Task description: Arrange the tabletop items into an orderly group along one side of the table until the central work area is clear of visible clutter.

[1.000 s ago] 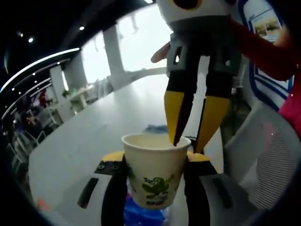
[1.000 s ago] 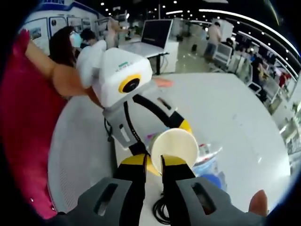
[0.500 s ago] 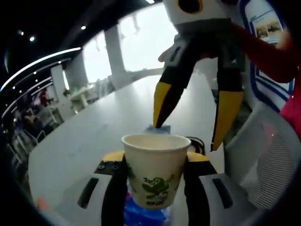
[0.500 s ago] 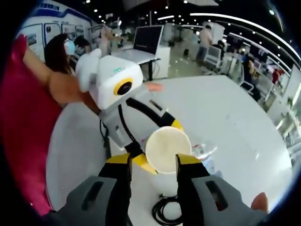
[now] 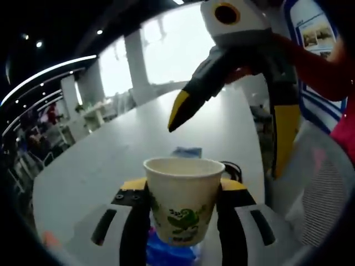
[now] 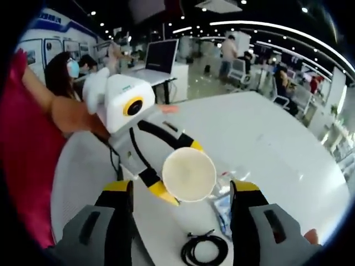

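Showing green print, cream cup.

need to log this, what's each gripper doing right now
Left gripper: shut on the paper cup.
Right gripper: open, holding nothing.

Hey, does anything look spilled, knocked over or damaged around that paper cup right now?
Nothing stands out. The paper cup sits upright and undented in the left gripper, and looks empty from above. The right gripper is wide open around it. A coiled black cable lies on the table.
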